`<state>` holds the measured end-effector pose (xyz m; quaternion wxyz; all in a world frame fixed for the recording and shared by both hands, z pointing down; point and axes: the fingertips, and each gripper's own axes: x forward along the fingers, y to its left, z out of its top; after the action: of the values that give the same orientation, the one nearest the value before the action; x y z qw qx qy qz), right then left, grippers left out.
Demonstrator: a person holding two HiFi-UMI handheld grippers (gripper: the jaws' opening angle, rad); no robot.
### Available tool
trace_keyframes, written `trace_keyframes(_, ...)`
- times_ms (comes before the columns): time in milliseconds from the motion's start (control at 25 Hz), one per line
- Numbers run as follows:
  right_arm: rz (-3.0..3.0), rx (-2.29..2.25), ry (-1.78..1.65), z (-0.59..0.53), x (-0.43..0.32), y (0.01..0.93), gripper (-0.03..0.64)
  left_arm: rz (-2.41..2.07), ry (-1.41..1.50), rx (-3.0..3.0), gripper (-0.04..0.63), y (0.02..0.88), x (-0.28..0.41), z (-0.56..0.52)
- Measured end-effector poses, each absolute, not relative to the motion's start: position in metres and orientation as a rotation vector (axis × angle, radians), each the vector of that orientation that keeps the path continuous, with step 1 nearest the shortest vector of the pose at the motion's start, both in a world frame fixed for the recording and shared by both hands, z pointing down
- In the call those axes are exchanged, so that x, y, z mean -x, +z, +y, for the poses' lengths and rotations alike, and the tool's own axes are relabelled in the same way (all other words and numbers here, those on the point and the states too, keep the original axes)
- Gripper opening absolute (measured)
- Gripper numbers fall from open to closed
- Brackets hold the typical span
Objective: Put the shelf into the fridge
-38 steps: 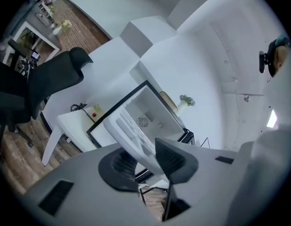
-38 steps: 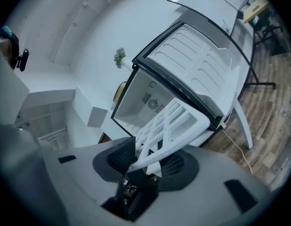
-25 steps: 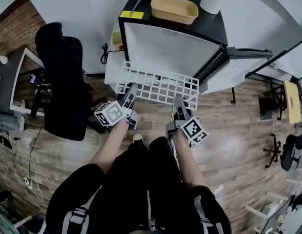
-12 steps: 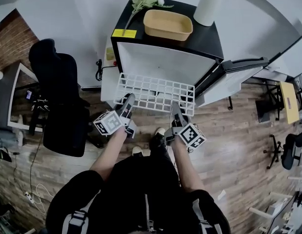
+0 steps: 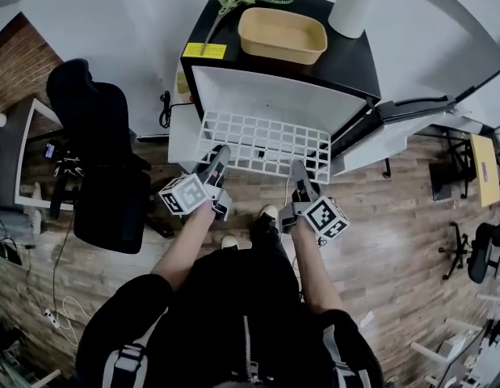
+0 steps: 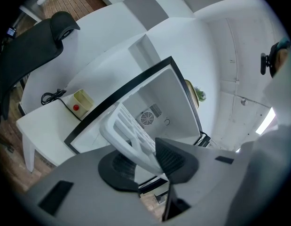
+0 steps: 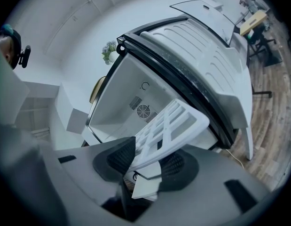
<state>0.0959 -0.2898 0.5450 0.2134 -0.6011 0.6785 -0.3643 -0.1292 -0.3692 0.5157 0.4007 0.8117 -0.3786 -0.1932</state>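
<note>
Close to the person, left claw (image 5: 220, 153): pads clamped on the near left edge of the shelf (image 5: 266, 142).
Right claw (image 5: 300, 170): pads clamped on the near right edge.
Shelf: white grid, roughly level, far edge at the open front of the fridge (image 5: 274, 95).
Fridge: door (image 5: 395, 124) swung open rightward; yellow tray (image 5: 282, 35) on top.
</note>
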Motion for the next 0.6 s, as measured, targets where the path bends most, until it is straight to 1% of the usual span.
trace_keyframes(600,1.884,1.685,-0.993,-0.308,-0.098,0.534,0.152,-0.95,-0.495,-2.034,0.126,0.525,0.126,-0.388)
